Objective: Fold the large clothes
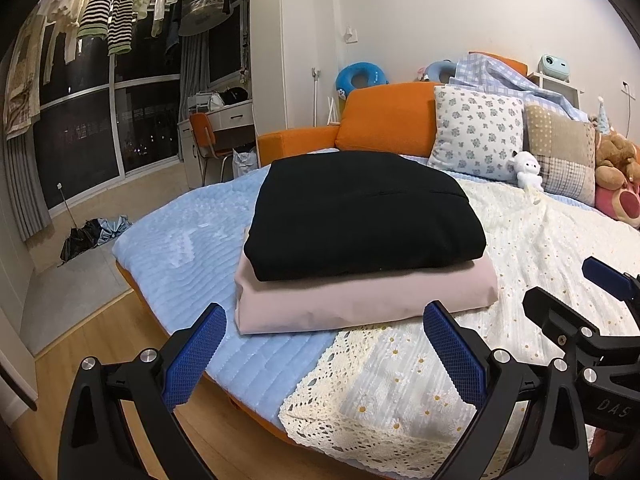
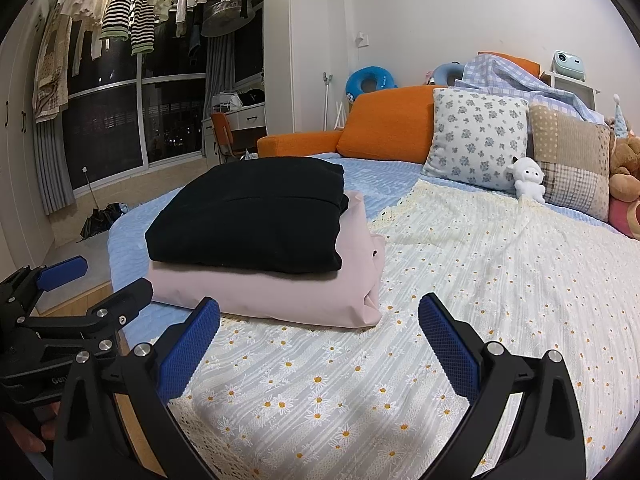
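A folded black garment (image 1: 360, 212) (image 2: 252, 216) lies on top of a folded pale pink garment (image 1: 360, 300) (image 2: 280, 292) on the bed. My left gripper (image 1: 324, 332) is open and empty, just in front of the stack at the bed's near edge. My right gripper (image 2: 320, 324) is open and empty, over the daisy-print cloth to the right of the stack. The right gripper also shows at the right edge of the left wrist view (image 1: 576, 284). The left gripper shows at the left edge of the right wrist view (image 2: 104, 276).
The bed has a light blue cover (image 1: 180, 240) and a white daisy-print lace cloth (image 2: 480, 280). Pillows (image 2: 476, 140), plush toys (image 2: 528, 178) and an orange headboard (image 1: 384, 120) stand at the back. Wooden floor (image 1: 100, 340), a folded umbrella (image 1: 80, 240) and hanging clothes (image 1: 116, 8) are at the left.
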